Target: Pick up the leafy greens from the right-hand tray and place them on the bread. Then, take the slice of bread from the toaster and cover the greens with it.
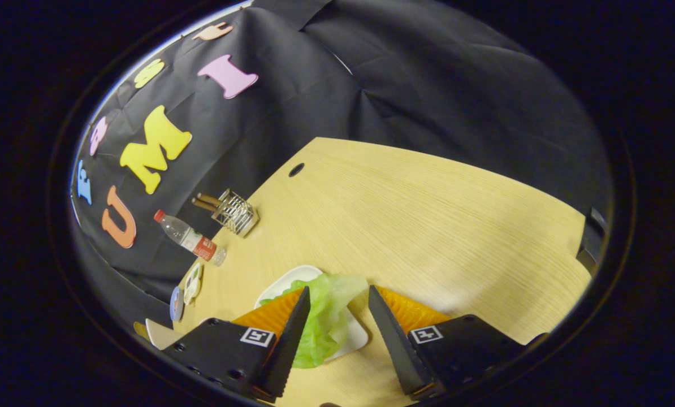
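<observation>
Leafy greens (329,308) lie on a white tray (281,282) on the wooden table (428,226), between and just ahead of our gripper (337,298), whose fingers are spread wide with the leaf touching the left one. We judge the thin, floppy leaf could slip or tear if we pinch only its edge, or the tray could drag along. Far left stand a wire rack (236,212) and a water bottle (189,237); its red label is too small to read.
</observation>
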{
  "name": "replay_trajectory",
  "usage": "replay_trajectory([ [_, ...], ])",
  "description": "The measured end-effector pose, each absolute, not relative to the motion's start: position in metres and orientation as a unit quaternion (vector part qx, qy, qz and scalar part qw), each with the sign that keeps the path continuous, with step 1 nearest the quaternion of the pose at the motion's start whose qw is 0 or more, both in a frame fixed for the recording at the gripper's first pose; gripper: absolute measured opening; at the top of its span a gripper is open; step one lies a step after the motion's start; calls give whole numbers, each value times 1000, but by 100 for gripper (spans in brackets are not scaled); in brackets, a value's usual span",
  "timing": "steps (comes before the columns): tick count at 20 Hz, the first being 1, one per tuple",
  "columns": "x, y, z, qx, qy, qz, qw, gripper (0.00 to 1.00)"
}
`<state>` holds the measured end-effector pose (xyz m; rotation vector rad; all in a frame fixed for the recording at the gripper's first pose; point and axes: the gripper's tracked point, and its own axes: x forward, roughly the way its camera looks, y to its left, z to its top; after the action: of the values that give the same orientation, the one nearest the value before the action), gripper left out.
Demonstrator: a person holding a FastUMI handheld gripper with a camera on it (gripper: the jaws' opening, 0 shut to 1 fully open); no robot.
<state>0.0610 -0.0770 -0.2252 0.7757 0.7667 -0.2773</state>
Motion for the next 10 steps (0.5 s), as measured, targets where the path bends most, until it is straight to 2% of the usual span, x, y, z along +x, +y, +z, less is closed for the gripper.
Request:
replay_trajectory([
  [6,72,-83,-229,357,373,-125,847,5],
  [7,72,-85,-226,355,369,-122,850,5],
  [8,72,-82,-221,356,364,-115,853,0],
  [10,72,-80,-208,359,352,-103,858,0],
])
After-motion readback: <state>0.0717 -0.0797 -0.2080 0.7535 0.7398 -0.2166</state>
